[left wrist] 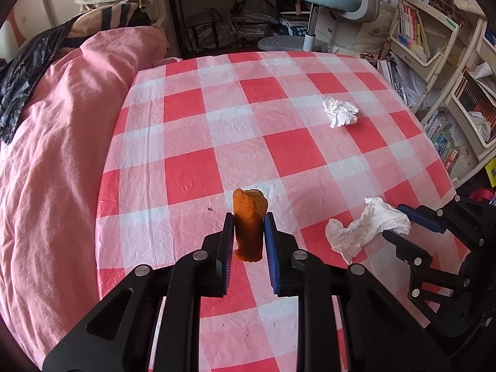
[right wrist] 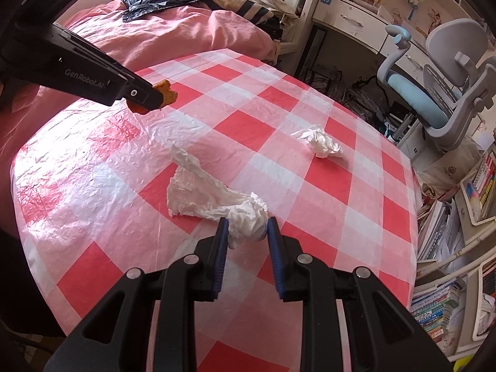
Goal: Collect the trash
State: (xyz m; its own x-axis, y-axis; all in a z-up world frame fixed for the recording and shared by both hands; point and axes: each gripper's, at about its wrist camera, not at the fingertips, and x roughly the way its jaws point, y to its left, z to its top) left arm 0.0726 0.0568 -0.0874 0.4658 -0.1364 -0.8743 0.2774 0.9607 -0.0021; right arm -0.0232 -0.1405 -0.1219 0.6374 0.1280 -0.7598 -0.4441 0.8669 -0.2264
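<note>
Item: your left gripper (left wrist: 248,226) clamps orange peel (left wrist: 249,223), your right gripper (right wrist: 248,229) clamps tissue (right wrist: 214,192); remaining crumpled tissue (right wrist: 322,142) lies ahead, nearer your right.

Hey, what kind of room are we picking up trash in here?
Most likely a bedroom that doubles as a study: a bed with a pink cover, a desk chair and crowded bookshelves surround the checkered table.
</note>
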